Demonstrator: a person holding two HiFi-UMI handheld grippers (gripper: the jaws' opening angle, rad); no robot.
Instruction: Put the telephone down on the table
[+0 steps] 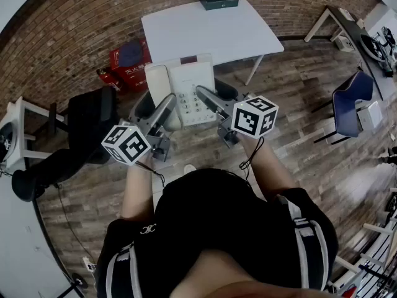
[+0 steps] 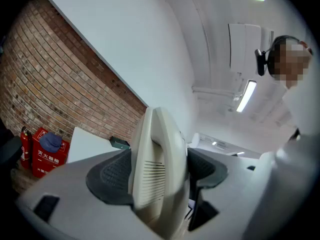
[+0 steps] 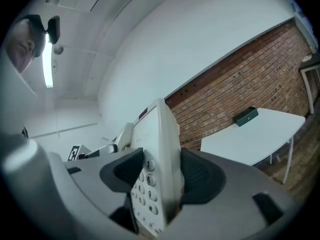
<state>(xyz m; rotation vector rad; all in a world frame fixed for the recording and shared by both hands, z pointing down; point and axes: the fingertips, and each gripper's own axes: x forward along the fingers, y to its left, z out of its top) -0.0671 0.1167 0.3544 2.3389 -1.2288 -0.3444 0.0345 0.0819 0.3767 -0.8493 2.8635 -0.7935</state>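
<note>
Telephone, cream plastic desk set with keypad and handset (image 1: 186, 85): held level in the air, well short of the white rectangular surface (image 1: 217, 33). Left gripper (image 2: 157, 176) clamped on its handset side, right gripper (image 3: 159, 179) on the keypad edge. Stiff, smooth shell, probably light. Handset may sit loose, so grip both edges.

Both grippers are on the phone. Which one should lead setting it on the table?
Right, probably. The right gripper clamps the telephone at its keypad edge; the left gripper clamps the handset side, which might lift off. The table lies ahead; both should hold.
</note>
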